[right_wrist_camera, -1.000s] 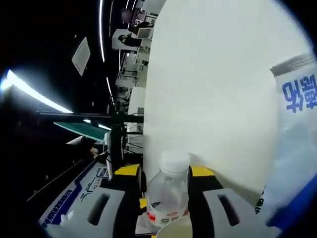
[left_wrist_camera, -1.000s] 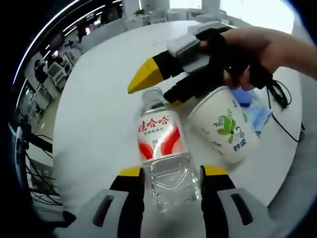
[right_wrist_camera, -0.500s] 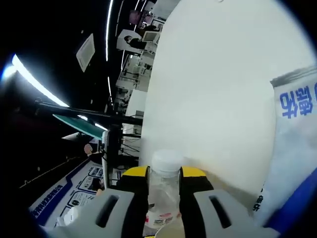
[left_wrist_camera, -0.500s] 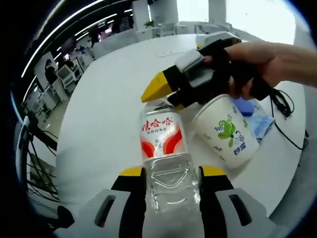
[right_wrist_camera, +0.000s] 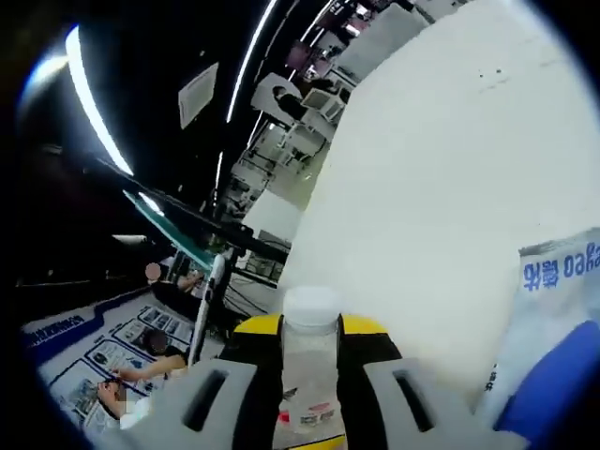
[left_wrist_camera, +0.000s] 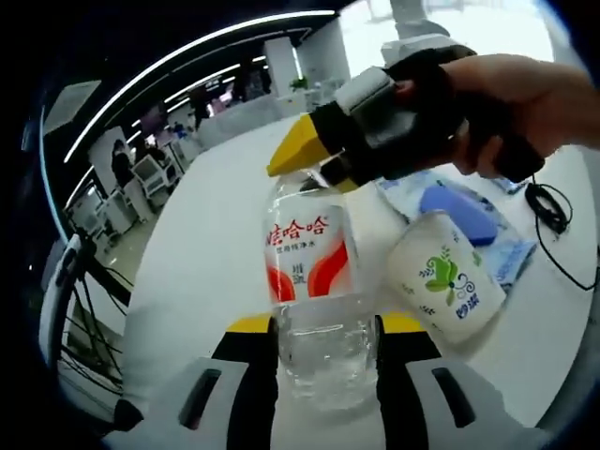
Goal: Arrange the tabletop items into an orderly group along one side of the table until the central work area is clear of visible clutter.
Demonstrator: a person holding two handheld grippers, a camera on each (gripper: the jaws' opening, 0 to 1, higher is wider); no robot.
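A clear water bottle (left_wrist_camera: 312, 281) with a red and white label is held between both grippers. My left gripper (left_wrist_camera: 319, 333) is shut on its lower body. My right gripper (right_wrist_camera: 311, 328) is shut on its neck, just under the white cap (right_wrist_camera: 311, 305); from the left gripper view it (left_wrist_camera: 314, 159) comes in from the right, held by a hand (left_wrist_camera: 511, 94). A white paper cup (left_wrist_camera: 445, 277) with a green plant print stands to the bottle's right on the white table (left_wrist_camera: 206, 262).
A blue and white packet (left_wrist_camera: 469, 211) lies behind the cup; its edge with blue print (right_wrist_camera: 562, 309) is at the right. A black cable (left_wrist_camera: 553, 211) runs along the table's right side. Desks and people fill the dim room beyond the table's left edge.
My right gripper has shut on the bottle's neck. Both views have tilted up, and the bottle now sits higher relative to the cup and the table.
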